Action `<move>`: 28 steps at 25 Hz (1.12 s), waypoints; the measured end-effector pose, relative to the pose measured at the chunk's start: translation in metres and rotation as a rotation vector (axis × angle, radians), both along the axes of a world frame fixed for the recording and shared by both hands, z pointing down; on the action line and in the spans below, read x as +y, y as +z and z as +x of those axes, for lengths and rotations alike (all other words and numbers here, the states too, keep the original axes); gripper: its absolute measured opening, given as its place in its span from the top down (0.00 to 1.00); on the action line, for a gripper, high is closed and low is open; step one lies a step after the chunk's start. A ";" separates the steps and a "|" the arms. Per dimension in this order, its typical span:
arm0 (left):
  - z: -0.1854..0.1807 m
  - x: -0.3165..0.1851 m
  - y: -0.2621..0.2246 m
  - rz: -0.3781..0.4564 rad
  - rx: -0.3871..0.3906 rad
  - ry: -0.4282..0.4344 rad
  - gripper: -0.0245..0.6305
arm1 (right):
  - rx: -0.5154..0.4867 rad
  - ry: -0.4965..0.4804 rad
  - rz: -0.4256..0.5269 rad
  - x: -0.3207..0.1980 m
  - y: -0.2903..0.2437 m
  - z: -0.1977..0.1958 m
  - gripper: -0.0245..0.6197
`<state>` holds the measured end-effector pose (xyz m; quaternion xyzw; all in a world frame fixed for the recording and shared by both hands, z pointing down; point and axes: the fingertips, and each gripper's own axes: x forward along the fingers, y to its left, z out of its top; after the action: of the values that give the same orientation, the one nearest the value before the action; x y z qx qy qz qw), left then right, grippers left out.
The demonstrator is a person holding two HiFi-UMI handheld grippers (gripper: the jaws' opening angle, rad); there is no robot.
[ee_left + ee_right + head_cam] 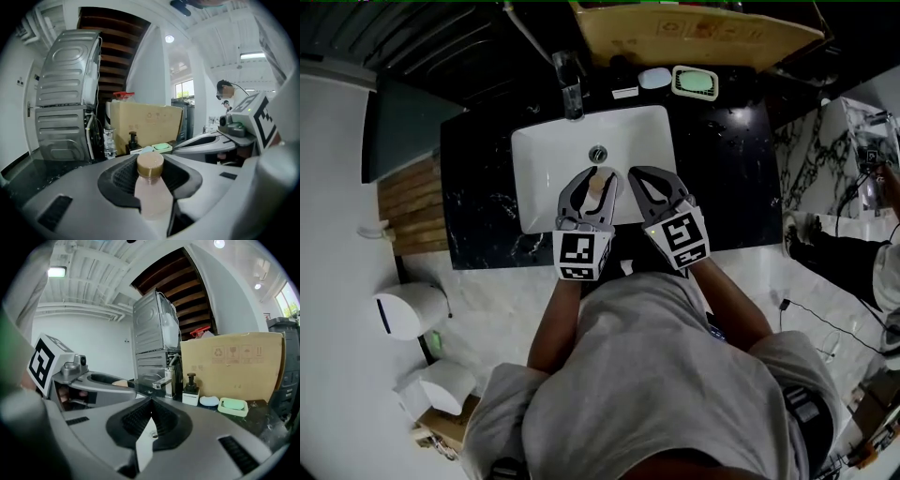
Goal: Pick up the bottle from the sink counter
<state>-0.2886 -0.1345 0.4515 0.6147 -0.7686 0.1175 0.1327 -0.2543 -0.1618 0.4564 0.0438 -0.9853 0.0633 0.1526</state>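
Observation:
A pale pink bottle (pixel 599 189) with a tan cap sits upright between the jaws of my left gripper (pixel 597 174), which is shut on it above the front of the white sink (pixel 544 159). In the left gripper view the bottle (pixel 151 190) fills the gap between the black pads, its cap level with the tips of the left gripper (pixel 151 163). My right gripper (pixel 652 186) hovers just to the right, also over the basin's front edge. In its own view the right gripper (pixel 152 399) has its tips together and holds nothing.
A chrome faucet (pixel 570 89) stands behind the basin on the black marble counter (pixel 478 206). Along the back lie a blue soap (pixel 654 78), a green soap dish (pixel 695 82), a dark pump bottle (pixel 191 389) and a cardboard box (pixel 694 33). A seated person's legs (pixel 853 258) are at the far right.

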 end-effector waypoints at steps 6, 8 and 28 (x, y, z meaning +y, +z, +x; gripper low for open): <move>-0.042 0.032 -0.011 0.002 -0.011 -0.050 0.75 | 0.002 -0.019 0.018 0.026 -0.007 -0.037 0.95; -0.054 0.044 -0.014 0.016 -0.003 -0.066 0.75 | 0.004 -0.023 0.027 0.035 -0.009 -0.046 0.95; -0.123 0.106 -0.009 0.045 0.049 0.059 0.75 | 0.047 0.121 0.106 0.093 -0.019 -0.109 0.95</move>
<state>-0.4115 -0.0290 0.4423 0.6428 -0.7490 0.0888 0.1340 -0.3637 -0.0693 0.4369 0.1127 -0.9789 0.0189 0.1692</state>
